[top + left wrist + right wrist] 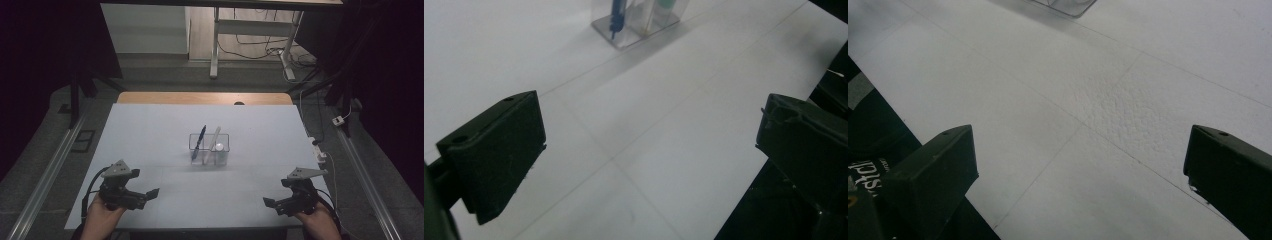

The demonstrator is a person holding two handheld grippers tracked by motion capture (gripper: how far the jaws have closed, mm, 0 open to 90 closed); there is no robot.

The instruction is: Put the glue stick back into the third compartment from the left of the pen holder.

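Left gripper (131, 196) is seen at 7 o'clock on the white table (150, 130), jaws spread wide, nothing between them. Right gripper (289, 201) is seen at 5 o'clock, jaws likewise spread and empty. Both are held near the table's near edge, well apart from each other.

A clear holder (209, 149) is placed near table centre, at 12 o'clock from the midpoint between the grippers and well apart from both. A blue pen (199, 138) is stood tilted in its left compartment; a white pen (212, 141) is leaned beside it. A small green-topped item (666, 4) is seen in the right compartment in the left gripper view.
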